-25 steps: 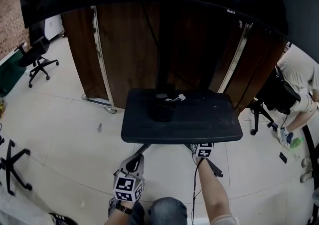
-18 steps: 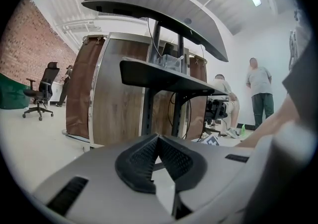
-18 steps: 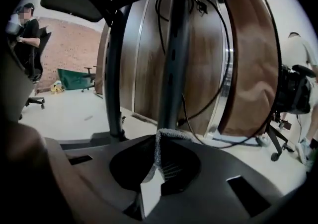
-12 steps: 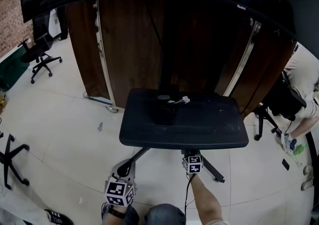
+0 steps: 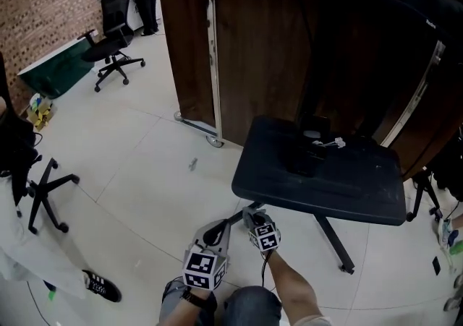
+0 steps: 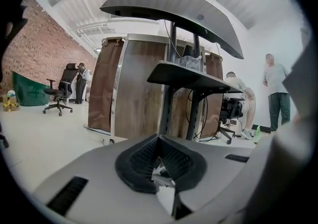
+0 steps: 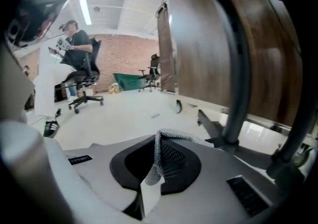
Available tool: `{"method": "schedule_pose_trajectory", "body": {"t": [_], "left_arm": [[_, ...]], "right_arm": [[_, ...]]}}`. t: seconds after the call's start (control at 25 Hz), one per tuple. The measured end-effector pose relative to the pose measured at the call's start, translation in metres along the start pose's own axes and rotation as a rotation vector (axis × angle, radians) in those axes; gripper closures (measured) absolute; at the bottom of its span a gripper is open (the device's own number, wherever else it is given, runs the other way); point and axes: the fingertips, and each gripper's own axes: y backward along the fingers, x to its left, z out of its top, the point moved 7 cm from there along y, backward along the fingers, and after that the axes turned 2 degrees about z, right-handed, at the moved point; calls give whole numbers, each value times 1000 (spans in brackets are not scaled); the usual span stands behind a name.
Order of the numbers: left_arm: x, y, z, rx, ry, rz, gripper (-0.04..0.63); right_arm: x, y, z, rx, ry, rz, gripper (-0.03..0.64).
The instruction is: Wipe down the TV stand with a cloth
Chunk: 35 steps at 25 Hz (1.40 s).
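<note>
Two grippers showed: left gripper point(image 6: 160, 161), right gripper point(image 7: 161, 162). One cloth point(image 7: 170, 141), one TV stand point(image 5: 340, 189), two chairs: office chair point(image 5: 112, 53) upper left, second chair point(image 5: 42, 196) at left edge.

Matt black TV stand point(image 5: 347, 187), knitted cloth point(image 7: 160, 151)

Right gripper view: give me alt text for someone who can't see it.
The right gripper pinches a grey mesh-textured cloth, held low above a pale floor. The TV stand's dark post rises at right in front of a brown wood panel; office chairs, a person and a brick wall lie beyond.
</note>
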Motion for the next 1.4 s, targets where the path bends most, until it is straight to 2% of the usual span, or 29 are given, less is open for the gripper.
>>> {"method": "schedule_pose_trajectory", "body": {"t": [0.08, 0.2, 0.24, 0.28, 0.32, 0.36, 0.44, 0.48, 0.56, 0.64, 0.76, 0.84, 0.96, 1.0, 1.08, 1.16, 1.24, 1.4], "left_arm": [[9, 5, -2, 12, 6, 21, 580], [17, 9, -5, 30, 12, 42, 580], [16, 8, -6, 33, 17, 40, 580], [15, 7, -7, 36, 22, 35, 580], [13, 6, -7, 38, 25, 32, 580], [12, 6, -8, 38, 27, 31, 580], [10, 4, -9, 36, 26, 24, 580], [8, 2, -9, 37, 26, 13, 580], [2, -2, -11, 41, 25, -15, 580], [-2, -5, -12, 36, 28, -29, 580], [-11, -10, -18, 37, 41, -51, 580], [-17, -15, -24, 51, 41, -68, 580], [-23, -16, -27, 76, 54, -88, 580], [-26, -15, -27, 87, 67, -91, 580], [-40, -15, -18, 113, 97, -98, 580], [-60, -9, 2, 157, 108, -120, 580], [-81, 2, 39, 192, 97, -155, 580], [-129, 42, 163, 179, 31, -270, 580]], "right_arm": [[58, -9, -11, 24, 42, 149, 598], [142, -5, -28, 78, 138, 453, 598], [159, 3, -31, 78, 164, 520, 598], [165, 12, -26, 51, 174, 534, 598], [157, 21, -17, -3, 158, 491, 598], [134, 30, -5, -71, 112, 398, 598], [50, 53, 12, -190, -24, 121, 598], [-1, 69, 12, -213, -86, -27, 598], [-92, 107, -10, -170, -180, -272, 598], [-153, 151, -45, -62, -236, -441, 598], [-184, 239, -126, 107, -315, -600, 598], [-173, 305, -182, 181, -385, -669, 598], [-134, 393, -243, 236, -494, -764, 598], [-123, 415, -252, 229, -518, -788, 598], [-111, 450, -238, 188, -530, -815, 598], [-91, 473, -198, 147, -517, -814, 598], [-64, 481, -129, 70, -485, -770, 598], [11, 505, 79, -134, -376, -651, 598]]}}
